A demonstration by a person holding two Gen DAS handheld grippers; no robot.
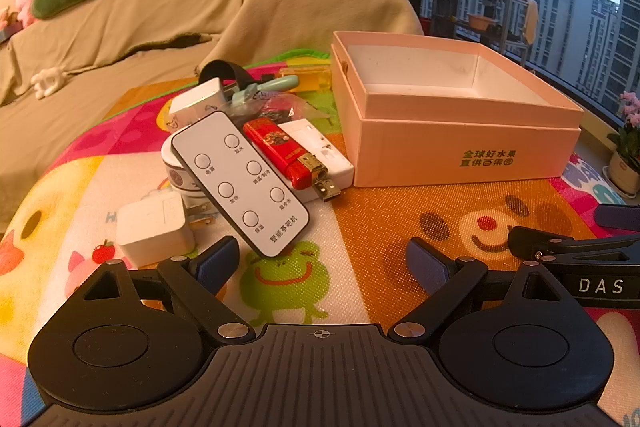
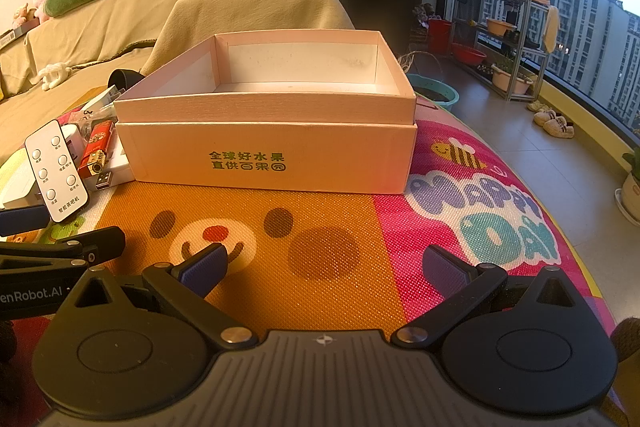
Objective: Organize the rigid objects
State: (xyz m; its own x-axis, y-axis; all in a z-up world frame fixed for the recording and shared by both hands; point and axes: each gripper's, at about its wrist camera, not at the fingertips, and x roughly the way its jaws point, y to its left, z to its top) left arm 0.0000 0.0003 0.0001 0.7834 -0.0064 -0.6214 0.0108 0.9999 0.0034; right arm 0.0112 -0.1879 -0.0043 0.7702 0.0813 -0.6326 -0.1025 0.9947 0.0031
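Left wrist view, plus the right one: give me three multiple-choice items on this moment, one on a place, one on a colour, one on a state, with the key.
1. The remote lies where?
A. in the box
B. on the pile of small things beside the box
C. in a gripper

2. The lighter is which colour?
A. red
B. blue
C. black

3. The box is in which state?
A. lidded
B. open, nothing seen inside
C. open, full

Key: 1 B, it leans on the chargers left of the box. 2 A, its body is red. 3 B, only bare white inner walls show; the floor is hidden.
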